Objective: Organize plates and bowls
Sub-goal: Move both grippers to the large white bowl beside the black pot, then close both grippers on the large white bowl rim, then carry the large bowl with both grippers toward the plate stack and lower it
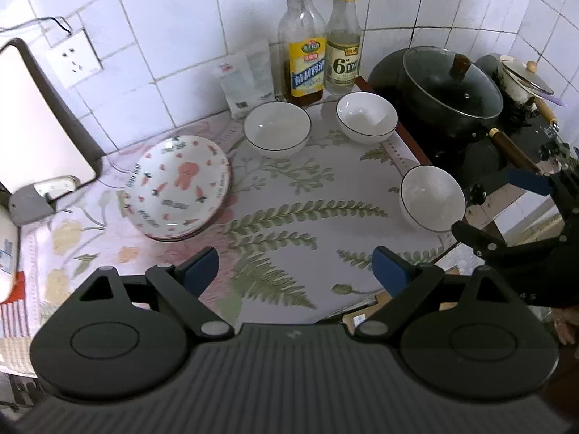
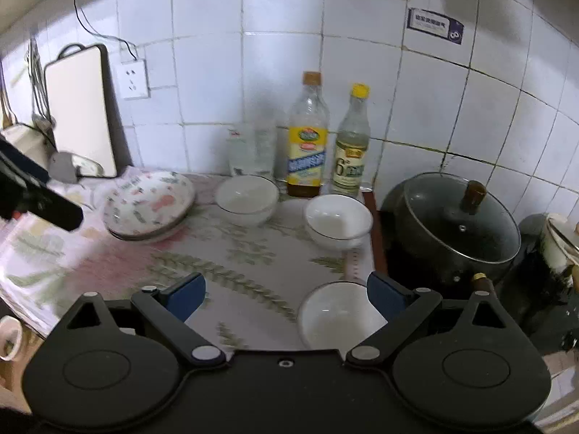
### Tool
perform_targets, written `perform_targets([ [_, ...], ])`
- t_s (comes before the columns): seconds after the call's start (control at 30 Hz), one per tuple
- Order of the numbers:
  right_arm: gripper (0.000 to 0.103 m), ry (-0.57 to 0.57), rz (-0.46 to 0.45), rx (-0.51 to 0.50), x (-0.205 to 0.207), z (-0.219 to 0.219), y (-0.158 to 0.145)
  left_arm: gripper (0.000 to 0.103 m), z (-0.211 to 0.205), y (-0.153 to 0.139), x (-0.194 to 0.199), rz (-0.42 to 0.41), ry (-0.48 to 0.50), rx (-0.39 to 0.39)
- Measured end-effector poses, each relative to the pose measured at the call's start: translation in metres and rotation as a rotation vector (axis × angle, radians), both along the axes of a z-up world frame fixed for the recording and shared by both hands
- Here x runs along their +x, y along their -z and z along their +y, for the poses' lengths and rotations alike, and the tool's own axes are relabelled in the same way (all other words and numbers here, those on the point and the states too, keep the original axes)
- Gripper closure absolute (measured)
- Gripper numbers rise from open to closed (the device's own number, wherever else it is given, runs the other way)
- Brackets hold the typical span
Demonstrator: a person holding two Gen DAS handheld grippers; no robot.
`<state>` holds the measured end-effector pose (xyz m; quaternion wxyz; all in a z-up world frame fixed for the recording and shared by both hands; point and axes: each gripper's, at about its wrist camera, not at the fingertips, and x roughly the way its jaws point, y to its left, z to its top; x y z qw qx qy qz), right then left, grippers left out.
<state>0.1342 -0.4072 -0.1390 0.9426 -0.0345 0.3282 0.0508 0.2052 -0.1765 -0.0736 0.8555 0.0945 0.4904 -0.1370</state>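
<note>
Left wrist view: your left tongs (image 1: 296, 271) sit closest to the lens, spread wide, nothing between them, hanging over bare fern-print cloth on the tabletop (image 1: 289, 188). Patterned plates (image 1: 181, 188), stacked and tilted, lie ahead to the left. Two white bowls sit near the back by the bottles: the back-left bowl (image 1: 277, 129) and the back-right bowl (image 1: 366, 115). The near bowl (image 1: 432, 197) stands alone near the tabletop's right edge, with your right tongs (image 1: 506, 202) hovering just beside it. A lidded black pot (image 1: 448, 90) occupies the stove further right.

Right wrist view: your right tongs (image 2: 286, 298) are released too, empty. The near bowl (image 2: 340, 320) sits low between the fingers, toward the right pad (image 2: 385, 298); I cannot tell whether that pad touches the rim. Back bowls (image 2: 248, 199) (image 2: 338, 222) and the plates (image 2: 148, 206) lie beyond; the left tongs (image 2: 39, 199) poke in from the left edge.

Judgement: the step in hand looks like gathering bowls, starting with the near one. Straddle one wall of the bowl, one pad inside and one outside, rather than spanning the whole bowl. Seat deep before clenching; glazed ceramic probably slips. Mind the tabletop edge and pot handle (image 2: 483, 282) close by. Lift straight, then nest it into a back bowl.
</note>
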Motion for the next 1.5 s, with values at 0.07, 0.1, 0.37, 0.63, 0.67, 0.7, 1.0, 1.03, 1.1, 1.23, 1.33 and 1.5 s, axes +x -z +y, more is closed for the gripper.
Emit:
perform_targets([
  [0.07, 0.005, 0.010, 0.006, 0.003, 0.006, -0.014, 0.015, 0.009, -0.010, 0.011, 0.007, -0.001, -0.008, -0.016],
  [0.1, 0.005, 0.011, 0.011, 0.008, 0.010, -0.021, 0.024, 0.009, -0.016, 0.018, 0.012, 0.003, -0.015, -0.030],
  [0.37, 0.005, 0.128, 0.083, 0.114, 0.039, -0.076, 0.086, 0.012, -0.064, 0.074, 0.045, 0.044, -0.045, -0.181],
  [0.63, 0.028, 0.139, 0.199, 0.243, 0.070, -0.109, 0.130, 0.029, -0.113, 0.141, 0.069, 0.122, -0.020, -0.204],
  [0.67, 0.037, 0.134, 0.210, 0.247, 0.071, -0.109, 0.133, 0.033, -0.118, 0.148, 0.071, 0.136, -0.016, -0.212],
  [0.7, 0.041, 0.132, 0.220, 0.250, 0.073, -0.110, 0.136, 0.037, -0.123, 0.156, 0.073, 0.149, -0.015, -0.229],
  [1.0, 0.080, 0.134, 0.270, 0.241, 0.075, -0.115, 0.143, 0.087, -0.144, 0.184, 0.081, 0.236, -0.063, -0.312],
  [1.03, 0.081, 0.133, 0.274, 0.254, 0.076, -0.117, 0.143, 0.090, -0.144, 0.185, 0.080, 0.243, -0.064, -0.322],
  [1.1, 0.081, 0.135, 0.281, 0.257, 0.076, -0.117, 0.142, 0.091, -0.147, 0.185, 0.079, 0.236, -0.067, -0.315],
  [1.23, 0.081, 0.147, 0.296, 0.276, 0.078, -0.115, 0.134, 0.091, -0.148, 0.184, 0.077, 0.234, -0.073, -0.280],
  [1.33, 0.082, 0.148, 0.307, 0.273, 0.079, -0.109, 0.125, 0.091, -0.141, 0.178, 0.074, 0.243, -0.082, -0.282],
  [1.5, 0.081, 0.113, 0.324, 0.260, 0.078, -0.086, 0.101, 0.091, -0.123, 0.157, 0.061, 0.228, -0.099, -0.267],
])
